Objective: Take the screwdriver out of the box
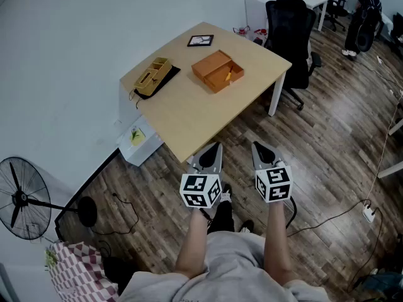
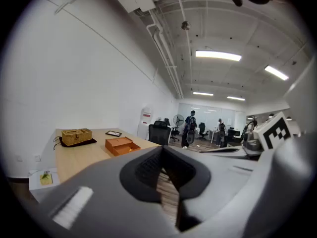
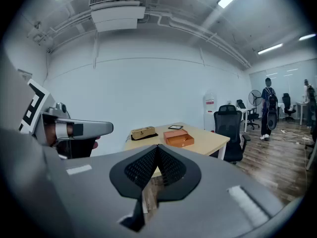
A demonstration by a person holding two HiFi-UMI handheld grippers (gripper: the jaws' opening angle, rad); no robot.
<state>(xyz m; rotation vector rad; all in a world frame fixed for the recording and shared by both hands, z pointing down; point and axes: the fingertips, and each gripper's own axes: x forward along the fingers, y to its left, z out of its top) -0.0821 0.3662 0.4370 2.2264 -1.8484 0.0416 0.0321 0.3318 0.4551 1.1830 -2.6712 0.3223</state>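
Approach stage: both hand-held grippers closed and empty, screwdriver in the box
The left hand-held gripper (image 1: 214, 148) and the right hand-held gripper (image 1: 259, 148) are held off the counter (image 1: 189, 106), just beyond its near corner, each with jaws together on nothing. The orange box (image 1: 217, 70) lies open in the counter's far half, toward the right edge, well apart from both; the screwdriver (image 1: 228, 76) shows as a small yellow piece in its open compartment. Expect a light, rigid tool with a smooth handle that may roll or slip: open the jaws before reaching in, close across the middle of the handle, not the thin shaft, and lift clear of the box wall
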